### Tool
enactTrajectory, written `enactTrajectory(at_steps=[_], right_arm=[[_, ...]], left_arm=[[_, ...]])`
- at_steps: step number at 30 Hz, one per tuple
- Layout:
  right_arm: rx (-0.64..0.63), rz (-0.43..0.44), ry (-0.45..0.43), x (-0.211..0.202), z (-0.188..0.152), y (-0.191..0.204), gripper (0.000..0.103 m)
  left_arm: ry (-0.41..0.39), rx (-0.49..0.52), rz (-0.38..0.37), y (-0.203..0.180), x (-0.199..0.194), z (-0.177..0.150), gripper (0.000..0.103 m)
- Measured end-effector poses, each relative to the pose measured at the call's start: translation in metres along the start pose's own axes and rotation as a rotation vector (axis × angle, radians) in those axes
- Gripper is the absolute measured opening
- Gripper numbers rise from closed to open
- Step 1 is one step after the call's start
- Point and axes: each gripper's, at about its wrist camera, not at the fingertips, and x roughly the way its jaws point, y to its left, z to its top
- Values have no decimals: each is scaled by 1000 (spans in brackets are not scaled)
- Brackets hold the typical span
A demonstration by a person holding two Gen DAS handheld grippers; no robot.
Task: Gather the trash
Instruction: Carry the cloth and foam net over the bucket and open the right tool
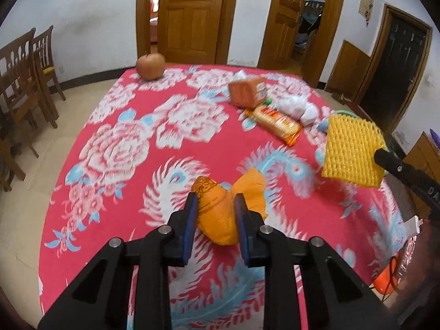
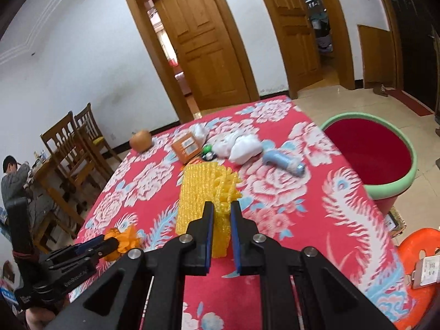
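My left gripper (image 1: 216, 202) is shut on a crumpled orange net bag (image 1: 220, 220), held just above the red floral tablecloth (image 1: 154, 165); it also shows at the left of the right wrist view (image 2: 121, 240). My right gripper (image 2: 221, 206) is shut on a yellow foam fruit net (image 2: 202, 192), lifted over the table; the net also shows at the right of the left wrist view (image 1: 352, 151). A green-rimmed red bin (image 2: 385, 187) stands on the floor beside the table's right edge.
On the table's far side lie an apple (image 1: 150, 66), an orange tissue pack (image 1: 247, 90), a snack wrapper (image 1: 277, 122), crumpled white tissue (image 2: 239, 144) and a blue tube (image 2: 283, 162). Wooden chairs (image 1: 24, 82) stand at the left. A person (image 2: 13, 181) sits at a far table.
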Motion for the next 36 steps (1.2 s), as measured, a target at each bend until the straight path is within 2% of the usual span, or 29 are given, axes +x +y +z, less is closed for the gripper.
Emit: enactTrajectory(at_steps=[5, 16, 28, 36], right_arm=[[31, -30, -34, -9, 10, -17, 13], [106, -122, -97, -25, 32, -70, 14], [202, -240, -139, -28, 57, -143, 14], [312, -279, -94, -5, 55, -190, 14]], left_arm=[[-48, 21, -31, -19, -7, 20, 26], [-81, 108, -122, -82, 8, 72, 26], [-68, 202, -229, -170, 46, 110, 26], [-20, 258, -278, -225, 89, 121, 26]])
